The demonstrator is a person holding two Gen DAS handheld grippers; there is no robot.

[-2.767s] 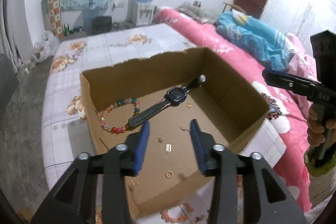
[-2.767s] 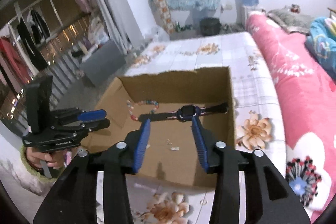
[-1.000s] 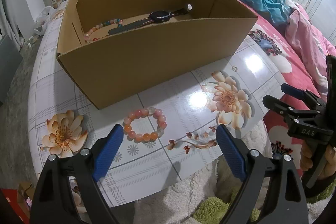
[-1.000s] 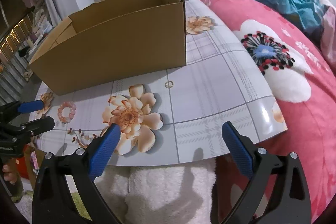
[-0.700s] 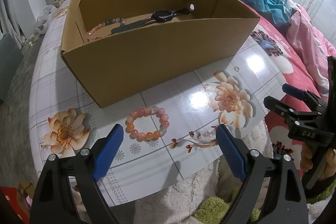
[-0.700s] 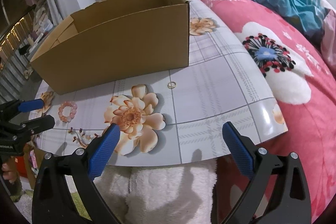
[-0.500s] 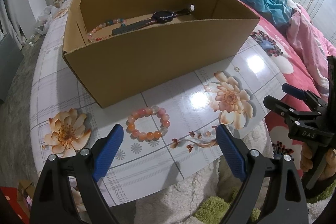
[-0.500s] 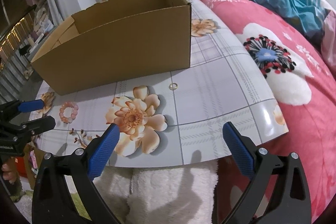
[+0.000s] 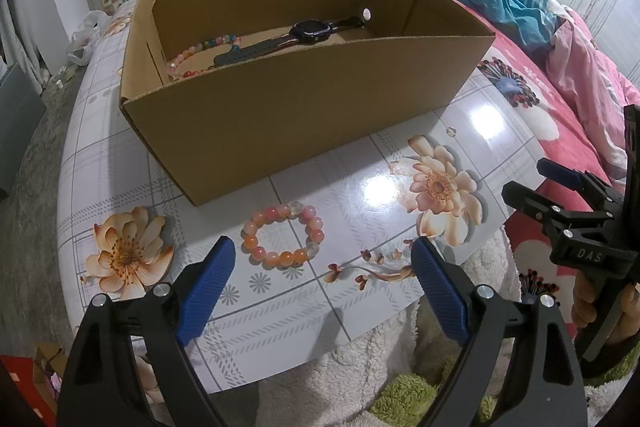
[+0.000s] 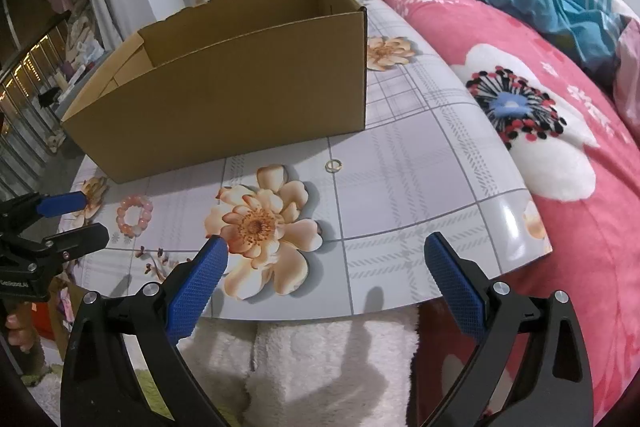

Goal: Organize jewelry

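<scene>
A watch and a beaded bracelet already lie in the cardboard box; a pink bracelet and small ring remain on the surface (both near the box). Left tool and right tool hang apart, empty.

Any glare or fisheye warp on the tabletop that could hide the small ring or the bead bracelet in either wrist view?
Left wrist view: two bright glare patches on the glossy tabletop; the pink bead bracelet is sharp and clear of them, the small ring faint beside one. Right wrist view: no glare near the ring, which is crisp; fisheye bends the table edge and cardboard box.
</scene>
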